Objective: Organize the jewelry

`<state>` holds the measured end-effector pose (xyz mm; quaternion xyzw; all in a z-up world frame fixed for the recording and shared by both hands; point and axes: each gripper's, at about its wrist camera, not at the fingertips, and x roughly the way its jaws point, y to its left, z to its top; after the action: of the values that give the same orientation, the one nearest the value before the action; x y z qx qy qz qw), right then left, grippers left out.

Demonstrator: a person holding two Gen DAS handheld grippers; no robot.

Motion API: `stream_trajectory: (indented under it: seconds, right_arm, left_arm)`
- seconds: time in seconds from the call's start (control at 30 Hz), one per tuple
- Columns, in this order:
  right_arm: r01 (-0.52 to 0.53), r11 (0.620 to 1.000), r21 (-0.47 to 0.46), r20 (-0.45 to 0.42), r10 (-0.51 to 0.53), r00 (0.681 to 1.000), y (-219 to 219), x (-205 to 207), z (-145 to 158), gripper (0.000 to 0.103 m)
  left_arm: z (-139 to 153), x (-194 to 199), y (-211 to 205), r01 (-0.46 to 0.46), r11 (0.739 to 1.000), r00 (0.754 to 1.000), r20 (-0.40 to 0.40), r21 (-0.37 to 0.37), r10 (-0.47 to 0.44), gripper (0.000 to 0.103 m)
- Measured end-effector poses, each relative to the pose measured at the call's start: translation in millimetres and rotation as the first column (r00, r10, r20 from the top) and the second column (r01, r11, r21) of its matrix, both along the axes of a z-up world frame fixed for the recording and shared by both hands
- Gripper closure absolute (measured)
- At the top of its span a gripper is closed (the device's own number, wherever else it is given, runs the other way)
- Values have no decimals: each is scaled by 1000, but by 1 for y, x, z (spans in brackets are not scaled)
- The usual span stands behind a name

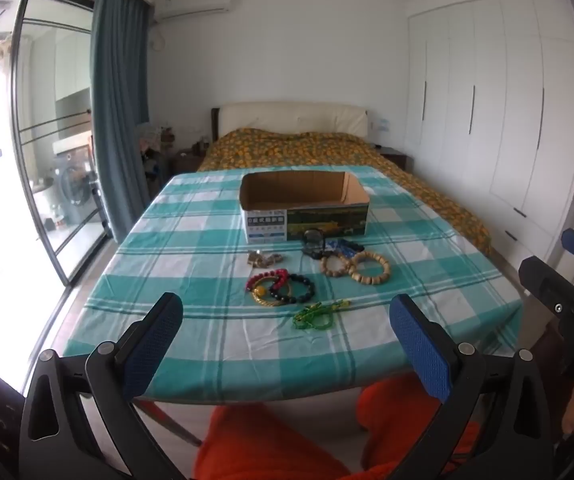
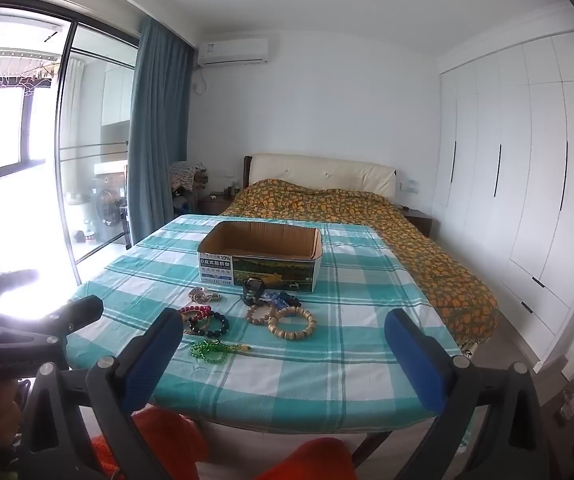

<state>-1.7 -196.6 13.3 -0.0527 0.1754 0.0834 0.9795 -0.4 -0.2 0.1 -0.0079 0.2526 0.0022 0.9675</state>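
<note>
Jewelry lies in a loose group on the teal checked tablecloth [image 1: 207, 240]. There is a green bead string [image 1: 317, 314] [image 2: 213, 350], a black bead bracelet [image 1: 297, 290] [image 2: 215, 326], a red bead bracelet [image 1: 267, 278] and two wooden bead bracelets [image 1: 369, 268] [image 2: 291, 322]. An open cardboard box [image 1: 305, 208] [image 2: 261, 258] stands behind them. My left gripper [image 1: 287, 320] is open and empty, held back near the table's front edge. My right gripper [image 2: 283, 336] is also open and empty, near the front edge.
A watch [image 1: 313, 242] and a blue bead piece [image 1: 341, 246] lie just in front of the box. A bed [image 1: 327, 148] with an orange patterned cover stands behind the table. White wardrobes [image 1: 487, 120] line the right wall. Glass doors [image 1: 47, 140] are at left.
</note>
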Motion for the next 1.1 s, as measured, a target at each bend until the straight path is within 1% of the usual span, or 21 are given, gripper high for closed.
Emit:
stream_trajectory:
  seconds: [0.27,0.3,0.43,0.5,0.53,0.7,1.1]
  right_arm:
    - [-1,1000,-2,1,1,1000,1,0,-3,1]
    - [-1,1000,-2,1,1,1000,1,0,-3,1]
    - [-2,1000,-2,0,2,1000,1,0,-3,1]
    - [-2,1000,-1,0,2,1000,1,0,-3,1]
    - [-2,1000,-1,-1,2,1000,1,0,-3,1]
    - [-4,1000,-2,-2,4,1000,2,1,-5,1]
    - [-3,1000,-2,-3,3,1000,2,1,-5,1]
  left_arm:
    - [1,-7,-2,-1,1000,1000,-4,-2,1,0]
    - [0,-2,-1,1,1000,1000,0,1,-1,0]
    - [1,-3,0,2,1000,1000,-3,1,-2,0]
    - [3,-9,-3,2,1000,1000,-5,-1,-2,0]
    - [-1,-5,3,2,1000,1000,-7,-1,-2,0]
    - [-7,-2,3,1,1000,1000,-13,-5,-1,0]
    - [-4,0,3,1,1000,1000,-8,-5,-1,0]
